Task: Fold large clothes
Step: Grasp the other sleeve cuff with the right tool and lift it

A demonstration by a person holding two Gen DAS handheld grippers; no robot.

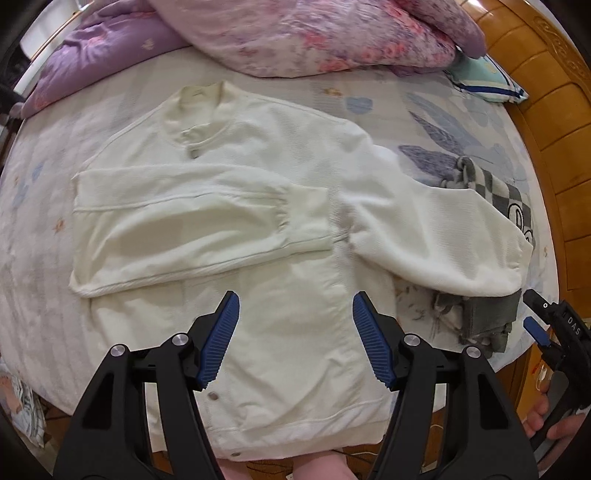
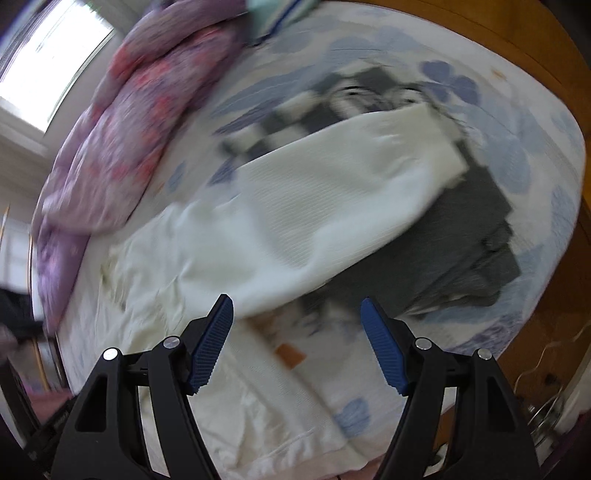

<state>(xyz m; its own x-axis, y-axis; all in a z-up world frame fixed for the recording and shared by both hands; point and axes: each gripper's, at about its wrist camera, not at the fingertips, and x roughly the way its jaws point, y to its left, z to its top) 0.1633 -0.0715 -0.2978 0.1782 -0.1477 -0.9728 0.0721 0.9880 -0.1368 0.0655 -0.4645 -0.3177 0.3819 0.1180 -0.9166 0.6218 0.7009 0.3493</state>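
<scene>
A large white button-front jacket (image 1: 258, 192) lies flat on the bed, collar at the far side. Its left sleeve (image 1: 192, 221) is folded across the chest. Its right sleeve (image 1: 443, 229) stretches out to the right over grey clothes. My left gripper (image 1: 295, 317) is open and empty above the jacket's lower front. My right gripper (image 2: 297, 321) is open and empty, hovering near the outstretched sleeve (image 2: 332, 199); it also shows at the right edge of the left wrist view (image 1: 535, 314). The right wrist view is blurred.
A grey checkered garment pile (image 1: 491, 192) lies under the right sleeve, also seen in the right wrist view (image 2: 443, 236). A pink floral quilt (image 1: 314, 33) and a purple one (image 1: 92, 55) are piled at the far side. A wooden headboard (image 1: 554, 129) stands at right.
</scene>
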